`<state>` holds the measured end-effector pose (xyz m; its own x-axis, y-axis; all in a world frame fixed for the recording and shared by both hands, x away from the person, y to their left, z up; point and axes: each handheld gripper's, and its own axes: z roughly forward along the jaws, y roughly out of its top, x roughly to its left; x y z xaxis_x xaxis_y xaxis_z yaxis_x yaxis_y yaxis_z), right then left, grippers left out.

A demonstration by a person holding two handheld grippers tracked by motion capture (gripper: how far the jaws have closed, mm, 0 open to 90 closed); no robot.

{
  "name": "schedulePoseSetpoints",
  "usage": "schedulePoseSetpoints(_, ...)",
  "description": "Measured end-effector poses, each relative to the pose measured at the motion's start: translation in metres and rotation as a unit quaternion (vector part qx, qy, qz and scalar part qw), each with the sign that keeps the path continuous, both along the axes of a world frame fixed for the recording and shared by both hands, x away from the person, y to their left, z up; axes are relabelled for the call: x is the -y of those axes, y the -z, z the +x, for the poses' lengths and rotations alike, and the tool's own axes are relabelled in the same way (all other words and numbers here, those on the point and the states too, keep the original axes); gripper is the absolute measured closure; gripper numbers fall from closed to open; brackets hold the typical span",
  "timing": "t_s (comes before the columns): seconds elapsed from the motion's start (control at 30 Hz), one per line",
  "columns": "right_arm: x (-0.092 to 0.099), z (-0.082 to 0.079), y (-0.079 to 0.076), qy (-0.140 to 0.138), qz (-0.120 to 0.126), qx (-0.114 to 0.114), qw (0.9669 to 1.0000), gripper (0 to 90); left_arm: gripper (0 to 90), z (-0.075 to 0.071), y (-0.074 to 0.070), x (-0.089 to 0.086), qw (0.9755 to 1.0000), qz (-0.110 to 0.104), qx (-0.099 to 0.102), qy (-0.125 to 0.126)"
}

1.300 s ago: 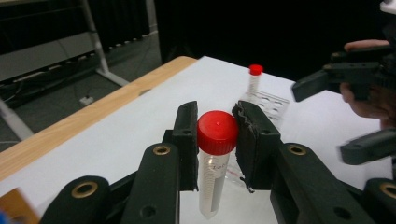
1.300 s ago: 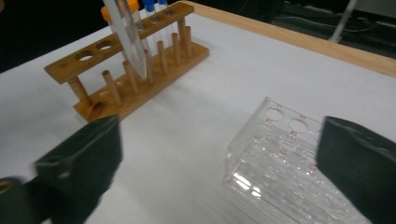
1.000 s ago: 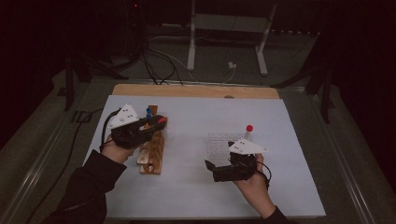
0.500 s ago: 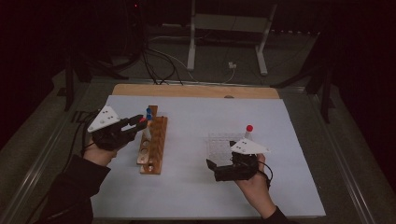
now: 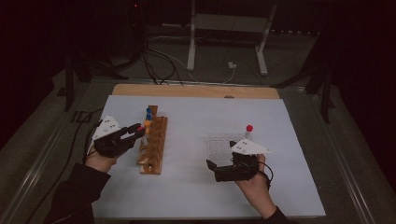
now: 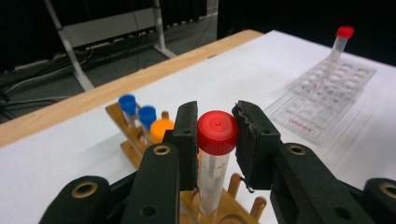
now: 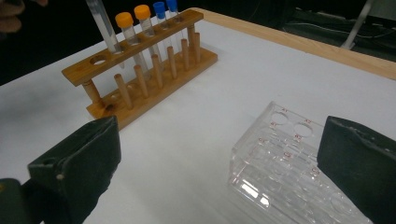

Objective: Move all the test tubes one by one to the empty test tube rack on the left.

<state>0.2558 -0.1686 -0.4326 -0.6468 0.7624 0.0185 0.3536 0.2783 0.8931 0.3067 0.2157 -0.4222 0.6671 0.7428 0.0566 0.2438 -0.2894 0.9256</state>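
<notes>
My left gripper (image 5: 138, 131) (image 6: 215, 140) is shut on a clear tube with a red cap (image 6: 217, 132) (image 5: 140, 128). The tube leans, and its lower end (image 7: 106, 32) enters a hole near the front end of the wooden rack (image 5: 152, 145) (image 7: 140, 60). Further along that rack stand two orange-capped tubes (image 7: 124, 19) and two blue-capped tubes (image 6: 127, 102). My right gripper (image 5: 213, 170) (image 7: 219, 158) rests open at the near corner of a clear plastic rack (image 5: 222, 143) (image 7: 289, 163), gripping nothing. Another red-capped tube (image 5: 249, 129) (image 6: 342, 37) stands at that rack's far corner.
Everything sits on a white mat (image 5: 196, 116) with a wooden table edge (image 5: 196, 91) at the back. Cables and metal stand legs (image 5: 191, 42) lie on the floor beyond. Between the two racks the mat is bare.
The left gripper, holding the red-capped tube, drew back to the left from over the wooden rack and now sits slightly lower beside it. The right gripper stayed still.
</notes>
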Motion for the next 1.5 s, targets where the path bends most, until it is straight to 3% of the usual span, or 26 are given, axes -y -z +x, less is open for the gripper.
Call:
schedulePoseSetpoints(0.5,0.002,0.001,0.0,-0.008,0.006,-0.005,0.9999,0.0,71.7,0.003,0.028,0.004,0.9993,0.026,-0.026,-0.01)
schedulePoseSetpoints(0.8,0.002,0.001,-0.001,-0.009,0.007,-0.006,0.9999,0.0,70.0,0.002,0.027,0.004,0.9991,0.025,-0.032,-0.01)
schedulePoseSetpoints(1.1,0.009,0.0,-0.007,-0.016,0.02,0.01,0.9996,0.0,19.5,-0.007,0.021,0.001,0.9991,-0.012,-0.04,-0.01)
schedulePoseSetpoints(1.2,0.014,0.001,-0.011,-0.015,0.022,0.017,0.9995,0.0,8.2,-0.011,0.019,-0.001,0.9989,-0.023,-0.042,-0.001)
schedulePoseSetpoints(1.27,0.018,0.002,-0.013,-0.01,0.018,0.022,0.9996,0.0,2.1,-0.014,0.019,-0.002,0.9986,-0.03,-0.042,0.004)
schedulePoseSetpoints(1.37,0.028,0.005,-0.018,0.004,0.005,0.036,0.9993,0.0,0.8,-0.018,0.019,-0.005,0.9988,-0.034,-0.036,0.006)
schedulePoseSetpoints(1.5,0.043,0.01,-0.022,0.029,0.007,0.048,0.9984,0.0,0.9,-0.022,0.02,-0.011,0.9984,-0.042,-0.036,0.008)
